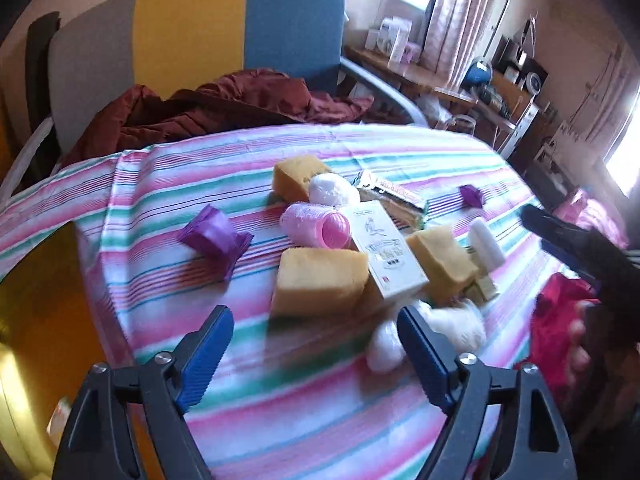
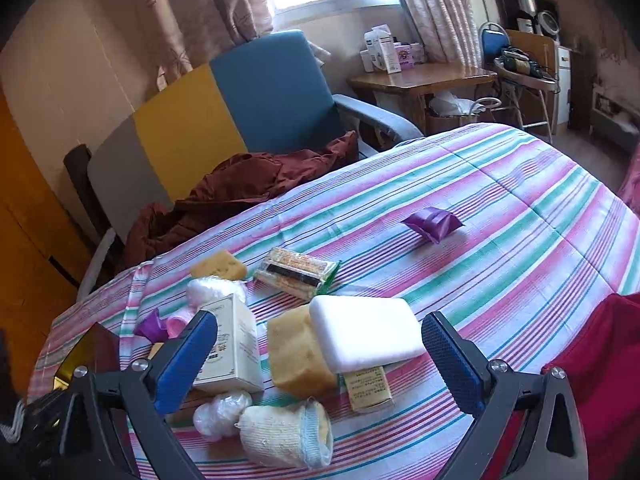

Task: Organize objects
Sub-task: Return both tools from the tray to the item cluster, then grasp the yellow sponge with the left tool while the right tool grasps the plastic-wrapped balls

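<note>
Left wrist view. Left claw point(image 1: 316, 344): jaws spread wide, nothing between the blue pads; it hangs above the near part of a bed covered by a striped sheet point(image 1: 160, 184).

Items heaped mid-sheet:
- yellow sponge point(image 1: 320, 280), nearest the claw;
- white carton point(image 1: 388, 256), tilted, leaning between that sponge and a second yellow sponge point(image 1: 444, 260) to its right;
- pink hair roller point(image 1: 316, 226), lying on its side just beyond the near sponge;
- third yellow sponge point(image 1: 300, 176) at the far edge of the heap, a white wrapped ball point(image 1: 332, 192) touching it;
- snack packet point(image 1: 392, 194), far right of the carton;
- white foam block point(image 1: 486, 242), right of the heap;
- blurred white bundles beside the right pad, too smeared to name.

Two purple pouches lie apart from the heap: one point(image 1: 216, 236) to the left, one point(image 1: 472, 196) far right. The right claw's dark body point(image 1: 580, 240) enters at the right edge. A dark red jacket point(image 1: 224, 108) lies on the chair point(image 1: 240, 28) beyond the bed.

Right wrist view. Right claw point(image 2: 320, 344): jaws wide open and empty, poised over the same heap. Between the pads show the white foam block point(image 2: 364, 328) resting on a yellow sponge point(image 2: 300, 352) and the white carton point(image 2: 232, 344) standing left of them. Nearer: a rolled cream sock point(image 2: 288, 432) and a clear-wrapped white ball point(image 2: 220, 412). The snack packet point(image 2: 296, 272) lies farther off; a purple pouch point(image 2: 432, 224) sits alone, far right.
</note>
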`<state>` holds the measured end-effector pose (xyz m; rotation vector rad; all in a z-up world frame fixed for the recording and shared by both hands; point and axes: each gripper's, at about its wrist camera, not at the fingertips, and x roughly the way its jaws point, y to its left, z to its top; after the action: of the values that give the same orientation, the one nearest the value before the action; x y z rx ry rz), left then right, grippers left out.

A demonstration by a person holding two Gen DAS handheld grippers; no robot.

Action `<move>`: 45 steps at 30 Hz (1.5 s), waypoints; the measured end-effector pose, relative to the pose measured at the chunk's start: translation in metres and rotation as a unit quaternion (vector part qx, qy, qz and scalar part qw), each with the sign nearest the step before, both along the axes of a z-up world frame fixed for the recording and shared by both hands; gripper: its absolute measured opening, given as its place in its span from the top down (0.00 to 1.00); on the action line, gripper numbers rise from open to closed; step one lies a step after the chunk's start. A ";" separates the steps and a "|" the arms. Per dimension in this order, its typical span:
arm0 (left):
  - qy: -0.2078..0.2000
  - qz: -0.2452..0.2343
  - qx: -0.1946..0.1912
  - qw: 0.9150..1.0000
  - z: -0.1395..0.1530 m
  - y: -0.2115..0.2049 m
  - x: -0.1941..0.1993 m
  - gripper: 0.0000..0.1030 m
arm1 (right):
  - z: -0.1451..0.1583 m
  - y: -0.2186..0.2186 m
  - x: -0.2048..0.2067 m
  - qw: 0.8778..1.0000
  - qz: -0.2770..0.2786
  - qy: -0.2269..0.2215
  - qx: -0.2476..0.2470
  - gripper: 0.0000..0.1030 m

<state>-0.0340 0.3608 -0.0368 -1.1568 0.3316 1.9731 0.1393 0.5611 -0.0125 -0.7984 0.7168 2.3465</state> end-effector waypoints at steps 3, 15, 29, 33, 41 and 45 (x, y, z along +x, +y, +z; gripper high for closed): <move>-0.017 0.001 -0.003 1.000 -0.011 0.017 -0.010 0.14 | -0.001 -0.001 -0.002 1.000 0.007 -0.002 -0.005 0.00; -0.035 0.006 -0.023 0.999 -0.041 0.038 -0.037 0.14 | -0.008 0.003 -0.007 1.000 0.009 -0.020 -0.018 0.00; -0.059 -0.025 0.018 0.998 -0.038 0.007 -0.015 0.45 | -0.006 -0.010 -0.015 0.999 0.039 -0.026 0.003 0.00; -0.049 -0.025 0.024 0.998 -0.033 -0.007 0.001 0.45 | -0.004 -0.022 -0.022 0.996 0.092 -0.011 -0.007 0.00; -0.024 -0.001 0.063 0.998 0.006 -0.052 0.013 0.45 | -0.023 -0.076 -0.056 0.966 0.244 -0.082 0.010 0.03; -0.011 0.010 0.078 0.997 0.021 -0.074 0.018 0.45 | -0.040 -0.095 -0.071 0.953 0.276 -0.123 0.032 0.04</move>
<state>-0.0157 0.2867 -0.0154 -1.0845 0.1510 1.9641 0.0683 0.4658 -0.0526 -1.3742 0.3336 2.6586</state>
